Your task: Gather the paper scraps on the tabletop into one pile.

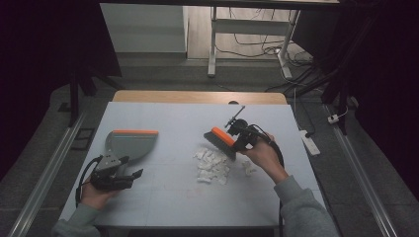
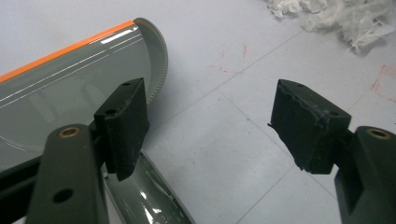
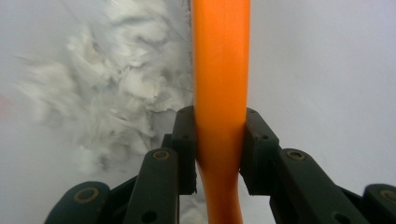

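Paper scraps (image 1: 213, 165) lie in a loose white pile near the middle of the table (image 1: 168, 207), a few more bits just right of it. Over the pile's far right edge the right gripper (image 1: 237, 140) holds a brush (image 1: 221, 140): in the right gripper view its jaws are clamped on the orange handle (image 3: 219, 93), with the pile (image 3: 107, 102) blurred on the left behind it. In the high view the brush's dark bristles slant down toward the scraps; whether they touch is unclear.

On the left side of the table a grey dustpan (image 1: 129, 143) with an orange lip lies flat, well apart from the pile. The left gripper (image 1: 129, 174) sits at its near end, jaws spread wide and empty. In the left gripper view the dustpan (image 2: 70, 88) lies behind the left jaw, and the scraps (image 2: 341, 16) show at the far right.
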The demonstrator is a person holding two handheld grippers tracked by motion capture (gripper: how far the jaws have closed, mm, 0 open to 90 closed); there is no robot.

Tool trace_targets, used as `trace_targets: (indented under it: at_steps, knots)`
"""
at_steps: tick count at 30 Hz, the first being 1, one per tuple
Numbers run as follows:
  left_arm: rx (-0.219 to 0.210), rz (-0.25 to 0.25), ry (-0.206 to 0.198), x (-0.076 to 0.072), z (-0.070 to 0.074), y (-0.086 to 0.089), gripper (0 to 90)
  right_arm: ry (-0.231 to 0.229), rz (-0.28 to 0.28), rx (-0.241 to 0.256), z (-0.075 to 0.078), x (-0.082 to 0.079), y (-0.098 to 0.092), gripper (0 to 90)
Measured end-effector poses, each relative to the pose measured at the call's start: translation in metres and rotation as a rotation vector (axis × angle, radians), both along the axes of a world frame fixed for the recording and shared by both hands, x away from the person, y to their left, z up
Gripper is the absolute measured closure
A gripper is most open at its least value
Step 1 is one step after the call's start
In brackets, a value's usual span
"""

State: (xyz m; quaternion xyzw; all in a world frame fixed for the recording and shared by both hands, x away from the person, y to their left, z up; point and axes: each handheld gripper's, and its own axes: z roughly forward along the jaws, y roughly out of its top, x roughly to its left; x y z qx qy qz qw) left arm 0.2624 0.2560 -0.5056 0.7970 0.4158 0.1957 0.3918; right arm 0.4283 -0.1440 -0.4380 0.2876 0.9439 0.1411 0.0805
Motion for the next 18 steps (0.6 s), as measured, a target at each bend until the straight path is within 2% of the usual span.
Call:
trace_targets:
  at_steps: [2, 5, 7, 9, 12, 16, 18]
  knots:
    - [-0.001, 0.0, -0.001, 0.0, 0.0, 0.0, 28.6, -0.066, -0.01, -0.01, 0.008, -0.005, -0.001, 70.2]
    - [-0.003, -0.001, -0.001, 0.0, 0.0, 0.001, 28.6, -0.093, -0.046, 0.059, 0.02, -0.011, -0.018, 70.2]
    - [-0.004, 0.0, -0.001, 0.0, 0.0, 0.0, 28.6, -0.111, -0.075, 0.055, 0.026, -0.017, -0.031, 70.2]
    - [-0.003, -0.002, -0.001, 0.0, 0.0, 0.0, 28.6, -0.103, -0.108, 0.044, 0.027, -0.023, -0.046, 70.2]
    - [-0.004, -0.003, -0.002, 0.0, 0.0, 0.0, 28.6, -0.08, -0.168, 0.002, 0.022, -0.03, -0.069, 70.1]
    - [-0.007, -0.005, -0.004, 0.0, 0.001, 0.0, 28.7, -0.025, -0.241, -0.044, 0.01, -0.04, -0.093, 70.1]
    - [-0.007, -0.007, -0.006, 0.0, 0.001, 0.0, 28.7, 0.004, -0.255, -0.055, 0.003, -0.044, -0.099, 70.2]
